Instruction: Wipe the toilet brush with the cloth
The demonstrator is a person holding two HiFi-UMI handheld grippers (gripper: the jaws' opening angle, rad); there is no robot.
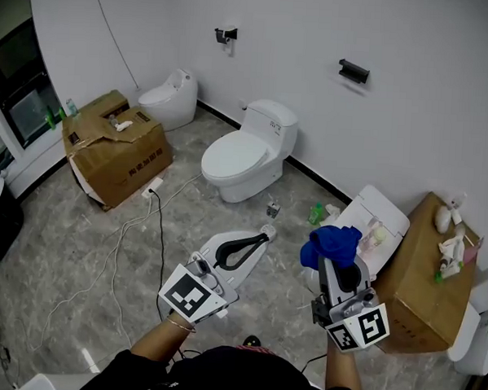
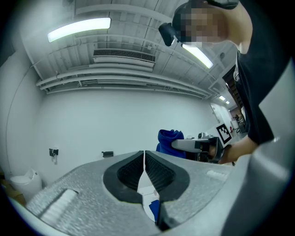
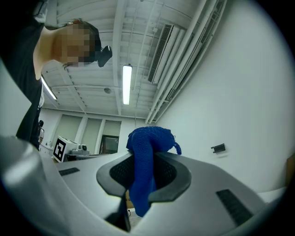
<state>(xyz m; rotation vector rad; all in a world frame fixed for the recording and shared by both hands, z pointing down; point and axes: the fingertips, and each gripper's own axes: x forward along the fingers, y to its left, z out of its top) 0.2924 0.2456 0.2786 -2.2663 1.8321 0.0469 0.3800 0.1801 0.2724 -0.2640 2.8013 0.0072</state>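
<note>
My right gripper [image 1: 340,254] is shut on a blue cloth [image 1: 331,244], which bunches over its fingertips and hides them in the head view. In the right gripper view the cloth [image 3: 147,138] hangs between the closed jaws of that gripper [image 3: 143,162]. My left gripper [image 1: 267,231] is held beside it at the left, shut with nothing between its jaws [image 2: 144,159]. From the left gripper view the cloth [image 2: 168,139] shows to the right. I cannot pick out a toilet brush in any view.
A white toilet [image 1: 246,153] stands ahead against the wall, a second one [image 1: 169,96] at the far left. A cardboard box [image 1: 116,147] sits at the left, another [image 1: 423,273] with small items at the right. Cables [image 1: 136,225] trail across the floor. A green bottle [image 1: 316,213] stands near the wall.
</note>
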